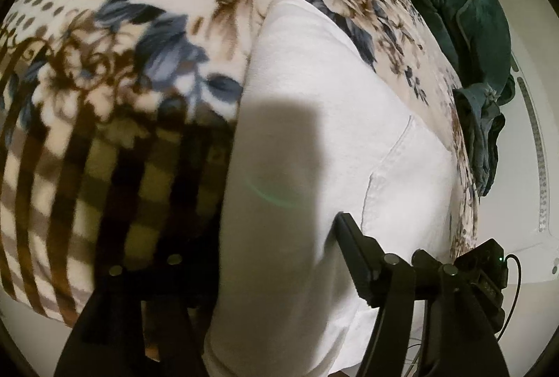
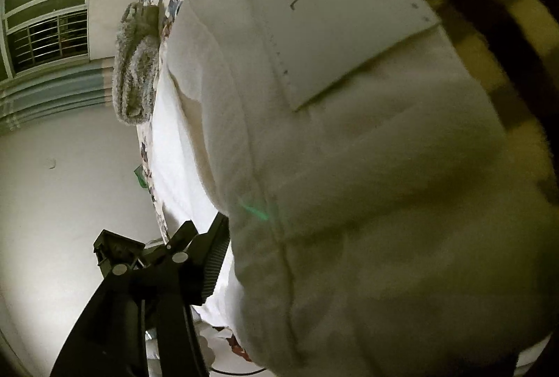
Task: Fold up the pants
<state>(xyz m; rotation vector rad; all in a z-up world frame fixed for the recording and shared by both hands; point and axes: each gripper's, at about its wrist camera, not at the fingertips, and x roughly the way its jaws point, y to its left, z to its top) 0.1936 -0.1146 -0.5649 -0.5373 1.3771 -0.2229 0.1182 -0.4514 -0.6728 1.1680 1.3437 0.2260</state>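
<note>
Right gripper (image 2: pixel 223 258) jaws perhaps cloth-hidden

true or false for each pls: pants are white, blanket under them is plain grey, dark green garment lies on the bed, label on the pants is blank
1. The pants are white. True.
2. The blanket under them is plain grey. False: it is cream with blue and brown flowers and brown checks.
3. A dark green garment lies on the bed. True.
4. The label on the pants is blank. False: it bears dark printed characters.
</note>
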